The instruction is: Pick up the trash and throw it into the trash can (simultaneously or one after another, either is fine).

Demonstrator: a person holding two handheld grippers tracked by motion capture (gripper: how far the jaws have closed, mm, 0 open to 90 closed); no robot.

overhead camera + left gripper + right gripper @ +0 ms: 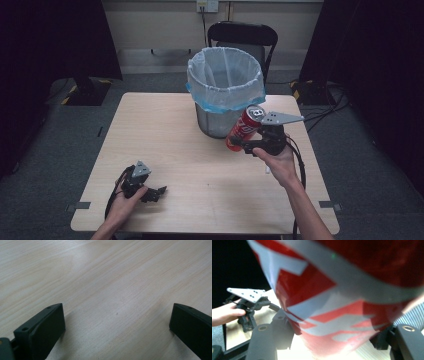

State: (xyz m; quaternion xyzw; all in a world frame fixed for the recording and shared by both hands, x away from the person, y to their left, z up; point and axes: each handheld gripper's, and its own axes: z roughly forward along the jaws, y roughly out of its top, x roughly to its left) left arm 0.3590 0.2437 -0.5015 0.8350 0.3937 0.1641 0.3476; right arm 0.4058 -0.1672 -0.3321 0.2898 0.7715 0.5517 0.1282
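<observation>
A: Right gripper (239, 142), right of centre in the high view: what state?

B: Clenched on a red can (244, 129) with white markings. The can is tilted, silver top toward the upper right, held off the table just beside the bin. In the right gripper view the can (342, 297) presses between both black jaws; its lettering is too close and blurred to read.

A: Left gripper (159, 192)?

B: Lower left of the high view, released. In the left gripper view its matte black jaws stand wide apart over bare wood (112, 285).

A: Surface and room?

B: A pale wood-grain table (165, 135) with rounded corners on grey carpet. At top centre, a wire-mesh wastebasket (220, 120) lined with a translucent blue-edged bag (225, 82). Behind it, a black chair (243, 36); dark curtains at both edges.
</observation>
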